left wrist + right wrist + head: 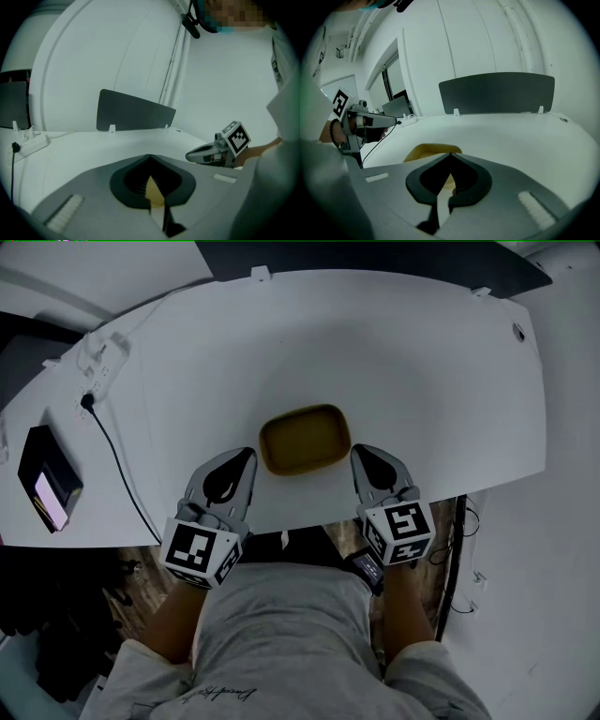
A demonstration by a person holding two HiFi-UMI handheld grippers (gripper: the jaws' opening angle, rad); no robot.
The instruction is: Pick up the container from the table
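Two claws are held low over the white curved tabletop (394,352), one at each end of the mustard-yellow rounded rectangular container (305,439). The container is set open side up on the tabletop, near its front edge. The left claw (242,463) is placed just beside the container's left end, with its jaws brought together at the tips and nothing clamped. The right claw (366,457) is placed just beside the container's right end, its jaws likewise closed on nothing. Whether either tip touches the container's wall cannot be told. A white power strip (98,362) with a black cable (117,460) is seen well to the container's left. A black box-shaped device (49,476) lies farther left.
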